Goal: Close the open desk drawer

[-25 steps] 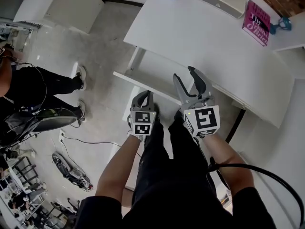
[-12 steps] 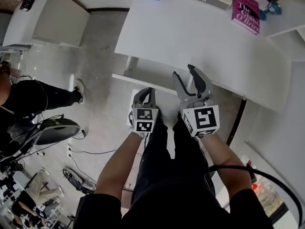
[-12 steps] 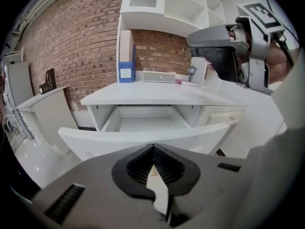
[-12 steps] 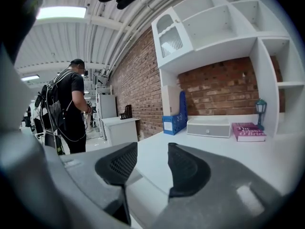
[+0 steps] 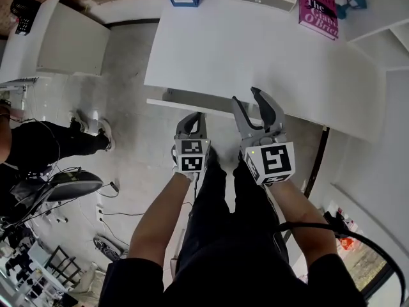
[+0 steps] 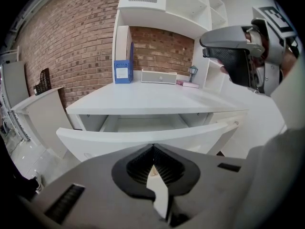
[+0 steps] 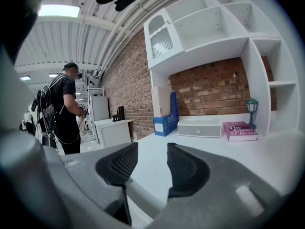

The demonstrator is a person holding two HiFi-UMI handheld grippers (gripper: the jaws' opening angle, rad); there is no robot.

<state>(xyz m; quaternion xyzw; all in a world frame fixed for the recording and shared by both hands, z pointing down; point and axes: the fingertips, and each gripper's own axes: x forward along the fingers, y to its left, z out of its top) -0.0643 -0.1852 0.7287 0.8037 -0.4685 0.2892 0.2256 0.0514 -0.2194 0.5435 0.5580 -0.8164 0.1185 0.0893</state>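
Seemingly midway through the job, my left gripper (image 5: 192, 118) faces the white front of the drawer (image 6: 143, 140), its jaws pressed together with nothing between them. The drawer stands pulled out from under the white table (image 5: 255, 50). Its bare white interior shows behind the front panel in the left gripper view, while from the head view only a narrow strip of it juts past the table's near edge. My closed jaws point at the panel from just in front of it; whether they touch it I cannot tell.

My right gripper (image 5: 247, 98) hangs beside the left one at the table's near edge. Its jaws are spread and hold nothing, and it is aimed across the tabletop toward a pink book (image 7: 240, 130) and a blue file holder (image 7: 164, 120) at the far side.

By my reckoning the closing is not done: the gap is open. What is left is a level push on the front panel until it sits flush under the tabletop. A person (image 7: 64, 111) stands off to the side, well apart from the table.
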